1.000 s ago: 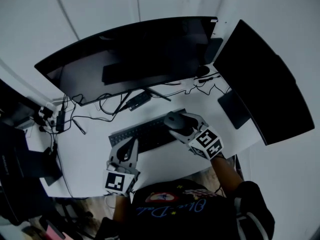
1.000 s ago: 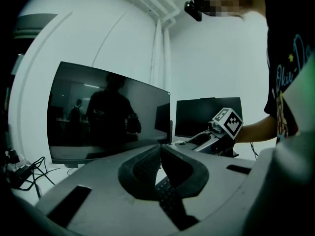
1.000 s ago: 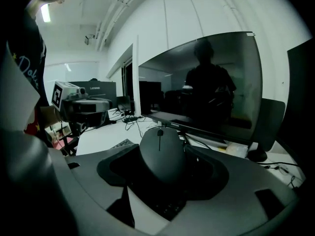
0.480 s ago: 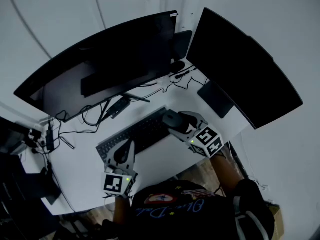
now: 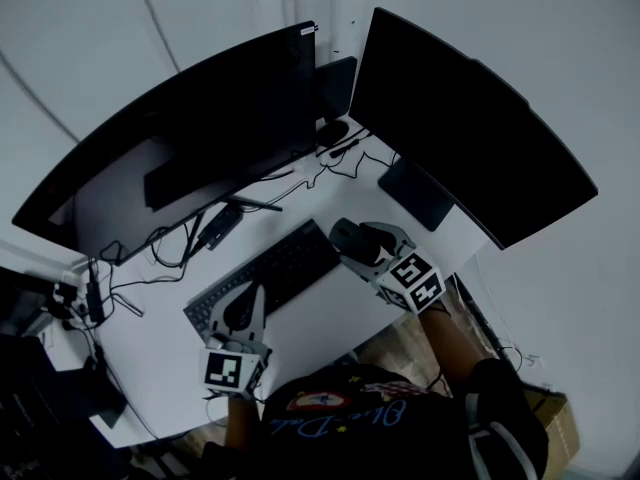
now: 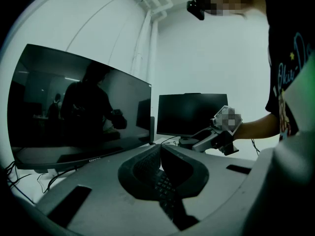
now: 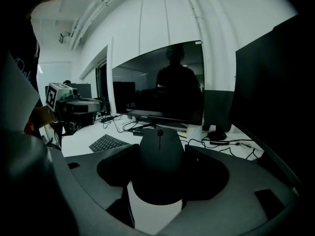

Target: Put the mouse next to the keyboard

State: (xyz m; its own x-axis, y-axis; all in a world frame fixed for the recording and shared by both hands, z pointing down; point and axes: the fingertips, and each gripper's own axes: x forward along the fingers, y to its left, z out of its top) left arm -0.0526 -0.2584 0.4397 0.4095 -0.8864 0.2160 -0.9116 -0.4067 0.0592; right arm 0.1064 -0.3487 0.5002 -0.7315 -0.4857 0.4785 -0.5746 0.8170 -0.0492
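A dark mouse (image 7: 161,154) sits between the jaws of my right gripper (image 7: 162,167), which is shut on it. In the head view the mouse (image 5: 349,239) is held just right of the keyboard's right end, above the white desk (image 5: 330,313); whether it touches the desk is hidden. The black keyboard (image 5: 262,279) lies slantwise across the desk's middle and shows small in the right gripper view, keyboard (image 7: 108,142). My left gripper (image 5: 243,310) hovers over the keyboard's left half, jaws closed together with nothing between them, and the keys (image 6: 165,188) show beneath its jaws.
A wide curved monitor (image 5: 170,158) stands behind the keyboard, a second monitor (image 5: 470,133) at the right with its base plate (image 5: 415,195). Loose cables and a small adapter (image 5: 215,225) lie under the curved monitor. The desk's front edge is close to the person's body.
The head view has swung, so the monitors sit further left. My right gripper with the mouse stays by the keyboard's right end; the left gripper holds over the keyboard.
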